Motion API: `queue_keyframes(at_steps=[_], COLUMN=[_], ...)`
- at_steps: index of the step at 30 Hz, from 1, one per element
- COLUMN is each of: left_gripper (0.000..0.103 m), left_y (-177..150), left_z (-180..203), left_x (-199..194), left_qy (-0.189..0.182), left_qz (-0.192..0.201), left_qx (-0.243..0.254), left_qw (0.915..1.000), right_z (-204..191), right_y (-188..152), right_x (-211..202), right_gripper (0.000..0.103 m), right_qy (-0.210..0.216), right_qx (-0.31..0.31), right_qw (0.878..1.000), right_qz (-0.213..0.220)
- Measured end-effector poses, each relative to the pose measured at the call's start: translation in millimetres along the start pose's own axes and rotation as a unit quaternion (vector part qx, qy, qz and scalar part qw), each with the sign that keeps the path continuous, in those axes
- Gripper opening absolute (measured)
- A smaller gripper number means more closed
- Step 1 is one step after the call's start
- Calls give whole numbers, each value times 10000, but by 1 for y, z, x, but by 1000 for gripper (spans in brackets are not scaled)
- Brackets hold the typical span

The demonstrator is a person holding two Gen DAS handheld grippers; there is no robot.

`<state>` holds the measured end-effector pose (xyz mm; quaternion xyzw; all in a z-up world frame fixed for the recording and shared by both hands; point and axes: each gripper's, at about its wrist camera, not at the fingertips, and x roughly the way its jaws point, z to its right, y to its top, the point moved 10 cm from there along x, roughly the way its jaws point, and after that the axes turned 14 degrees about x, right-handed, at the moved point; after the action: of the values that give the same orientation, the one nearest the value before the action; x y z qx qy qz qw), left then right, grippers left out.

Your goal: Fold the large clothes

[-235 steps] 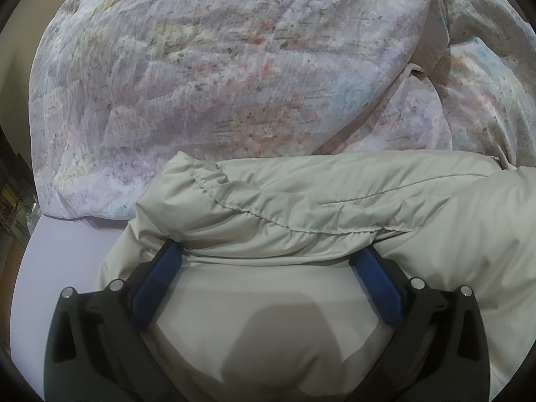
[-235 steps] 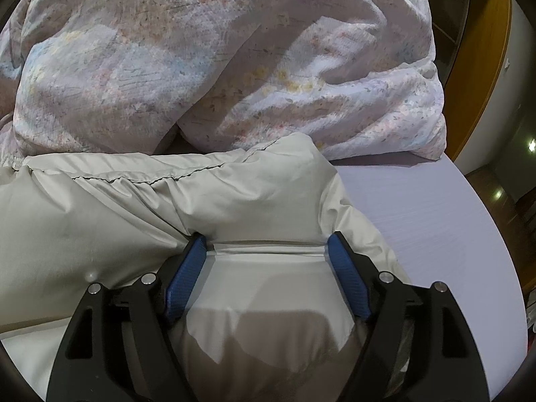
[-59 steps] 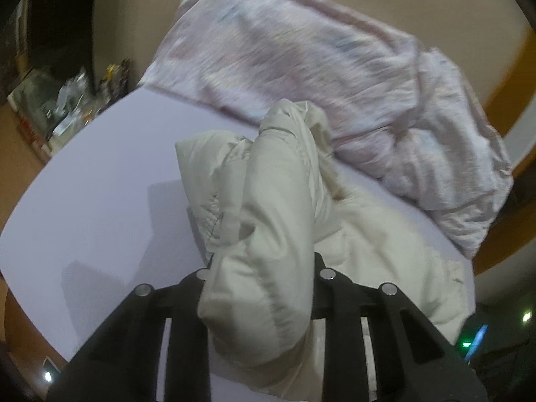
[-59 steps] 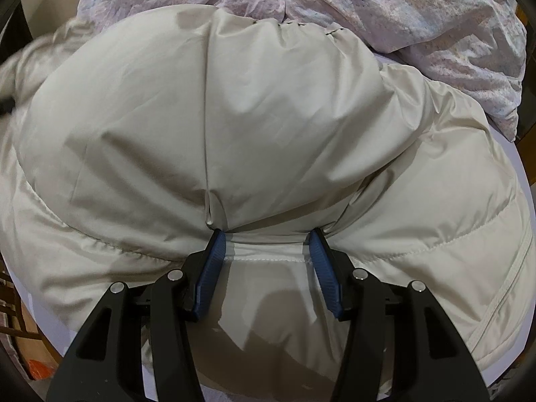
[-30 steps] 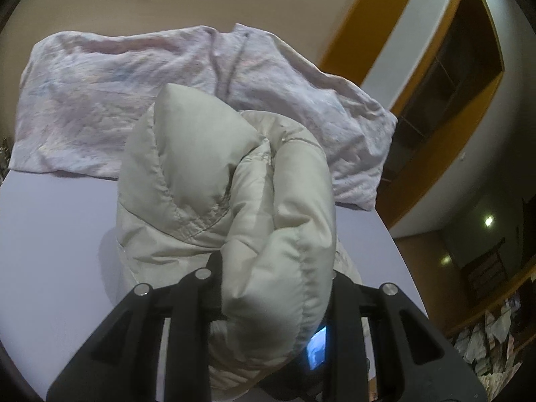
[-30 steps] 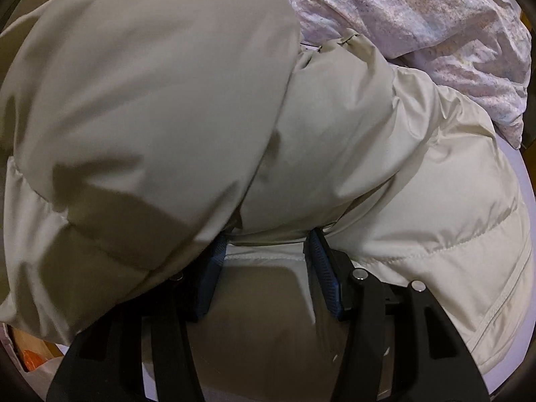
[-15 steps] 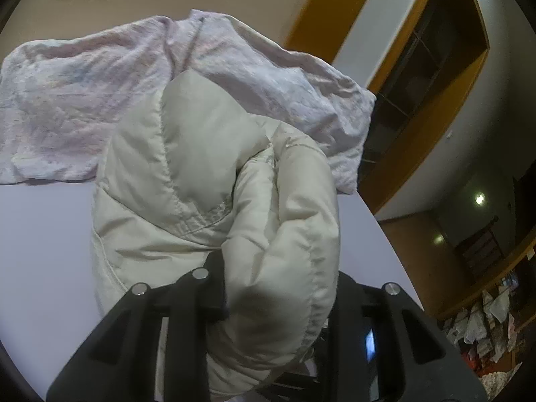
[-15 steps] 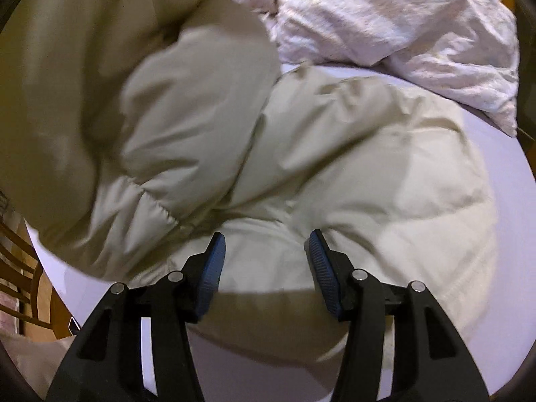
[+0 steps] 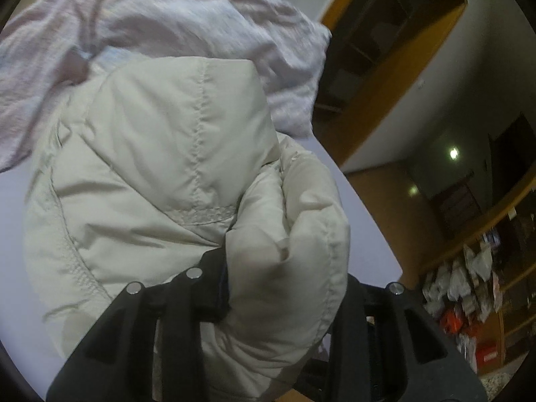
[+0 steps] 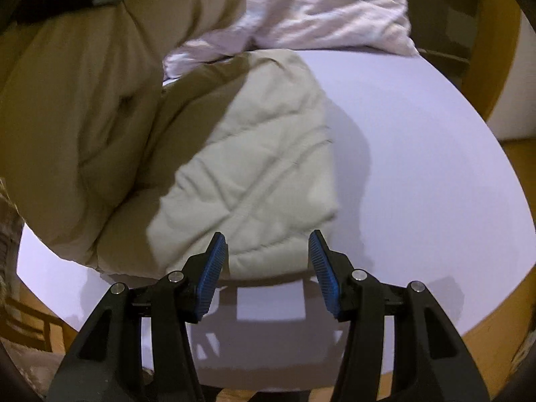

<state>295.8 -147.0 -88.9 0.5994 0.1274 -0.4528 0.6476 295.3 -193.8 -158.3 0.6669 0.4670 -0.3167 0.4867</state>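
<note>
A cream padded jacket (image 10: 241, 167) lies partly folded on a pale lilac bed sheet (image 10: 418, 167). The right gripper (image 10: 268, 258) hovers at its near edge, blue pads (image 10: 211, 278) apart, gripping nothing. A crumpled floral quilt (image 10: 328, 6) lies behind.

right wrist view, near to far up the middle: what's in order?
right gripper → bare lavender table → cream puffer jacket → floral quilt

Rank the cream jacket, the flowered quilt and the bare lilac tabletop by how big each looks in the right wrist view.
1. cream jacket, though nearness inflates it
2. lilac tabletop, nearly as large
3. flowered quilt, clearly smallest
</note>
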Motion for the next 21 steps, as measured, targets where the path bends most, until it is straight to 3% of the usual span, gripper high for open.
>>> queue_keyframes(at_steps=[2,5,6,8,10,15,19,21], left_gripper=[36,50,67,80,83,84,89,89], left_y=[-7,-10,-8,-4,0,2,-1,-1], left_z=[10,25,29,32,32,7,-26,-38], left_x=[13,13,9,-5,-22,-60,-81,-93], left_qy=[-74,-184,-286,-417,-300,407,725,625], left_qz=[-239,-344,-299,-147,-21,160,317,475], left_qx=[75,230,249,192,270,344,68,-197], left_qw=[9997,9990,9988,9988,9992,9985,9968,9967], right_z=[2,-2,-3,-4,-4,4,23,34], right_y=[4,6,3,-3,-3,-3,8,15], right_x=[4,5,3,1,3,-1,-7,-11], right_gripper=[54,54,54,54,54,54,54,54], right_qy=[12,42,59,79,101,78,-57,-150], right_qx=[29,-47,-90,-142,-157,-119,51,155], right_qw=[10000,10000,9999,9999,9998,9999,9999,9996], right_qz=[-7,-8,-8,-28,-59,-29,104,179])
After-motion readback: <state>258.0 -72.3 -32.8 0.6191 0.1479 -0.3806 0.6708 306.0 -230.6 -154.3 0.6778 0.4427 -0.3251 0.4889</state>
